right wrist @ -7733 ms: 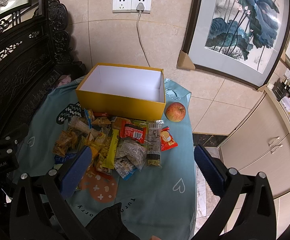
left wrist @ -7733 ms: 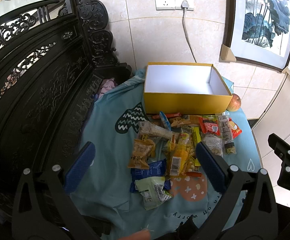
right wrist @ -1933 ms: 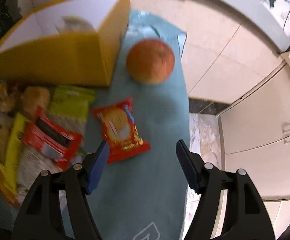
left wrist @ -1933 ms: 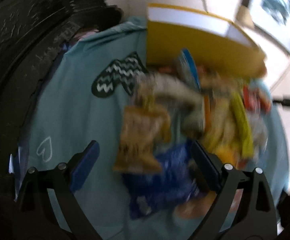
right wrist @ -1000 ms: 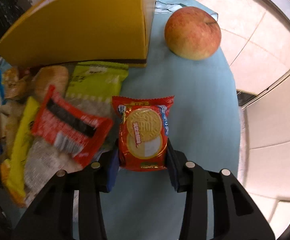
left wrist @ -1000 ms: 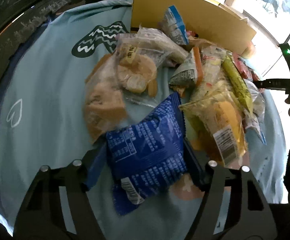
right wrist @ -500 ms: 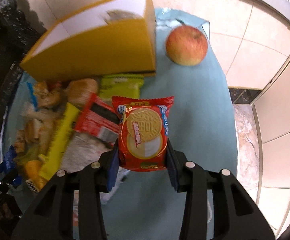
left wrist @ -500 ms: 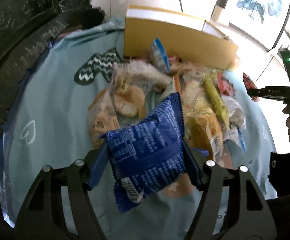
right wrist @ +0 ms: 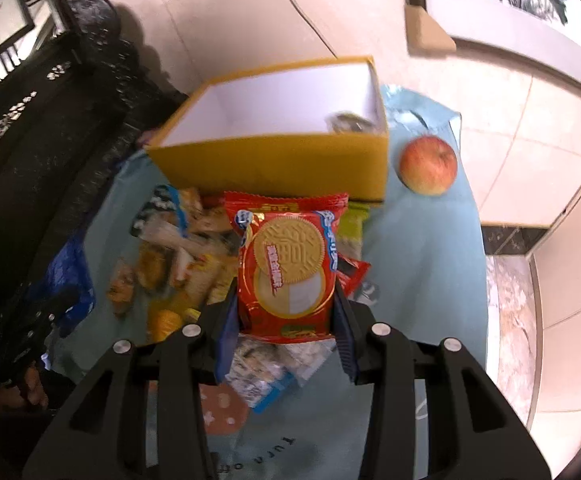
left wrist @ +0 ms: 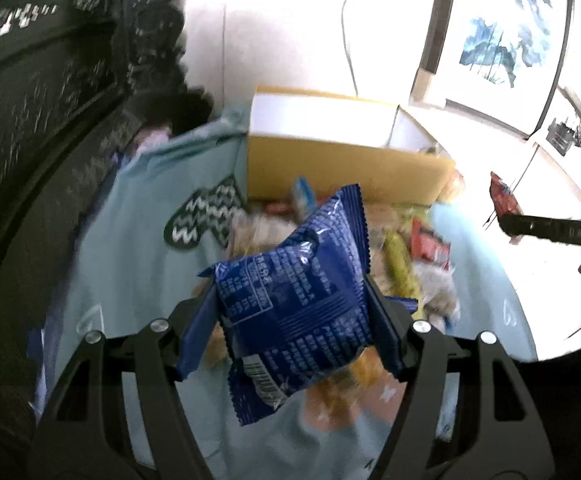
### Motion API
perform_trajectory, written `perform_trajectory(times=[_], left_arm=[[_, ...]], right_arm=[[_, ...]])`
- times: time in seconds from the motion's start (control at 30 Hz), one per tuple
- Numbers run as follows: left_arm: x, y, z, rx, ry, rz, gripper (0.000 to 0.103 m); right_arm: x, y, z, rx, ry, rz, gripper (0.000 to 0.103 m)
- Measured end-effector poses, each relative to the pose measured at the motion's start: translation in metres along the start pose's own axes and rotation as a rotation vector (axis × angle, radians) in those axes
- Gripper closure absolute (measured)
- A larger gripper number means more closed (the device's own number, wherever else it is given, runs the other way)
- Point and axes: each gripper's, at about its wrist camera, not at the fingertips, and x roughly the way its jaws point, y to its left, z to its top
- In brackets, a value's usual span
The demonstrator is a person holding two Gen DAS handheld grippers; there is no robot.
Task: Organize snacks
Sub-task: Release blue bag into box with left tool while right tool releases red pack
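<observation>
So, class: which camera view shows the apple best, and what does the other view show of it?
The right wrist view shows the apple best: whole and unblocked, resting on the teal cloth just beside the yellow box. In the left wrist view, only a blurred reddish sliver peeks past the box's far corner, too smeared to identify.

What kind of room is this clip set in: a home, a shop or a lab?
Most likely a home, perhaps a living or dining room. Dark carved wooden furniture stands beside a table under a printed teal cloth, and a framed painting leans against the tiled wall.
</observation>
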Motion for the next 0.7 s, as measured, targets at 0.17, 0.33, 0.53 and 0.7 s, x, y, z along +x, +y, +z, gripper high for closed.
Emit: perform_trajectory(times=[0.17, 0.33, 0.53, 0.7], left_arm=[[-0.005, -0.018, 0.031, 0.027, -0.052, -0.019, 0.033], [-0.003, -0.027, 0.057, 0.033, -0.077, -0.019, 0.033], [0.008, -0.039, 0.087, 0.038, -0.102, -0.016, 0.033], [0.019, -0.048, 0.115, 0.041, -0.12, -0.018, 0.033]], right_arm=[[-0.022, 0.017, 0.011, -0.044, -0.043, -0.009, 0.061], [-0.035, 0.03, 0.026, -0.09, -0.087, -0.027, 0.061], [-0.043, 0.036, 0.043, -0.112, -0.127, -0.042, 0.061], [-0.043, 0.038, 0.06, -0.123, -0.155, -0.063, 0.061]])
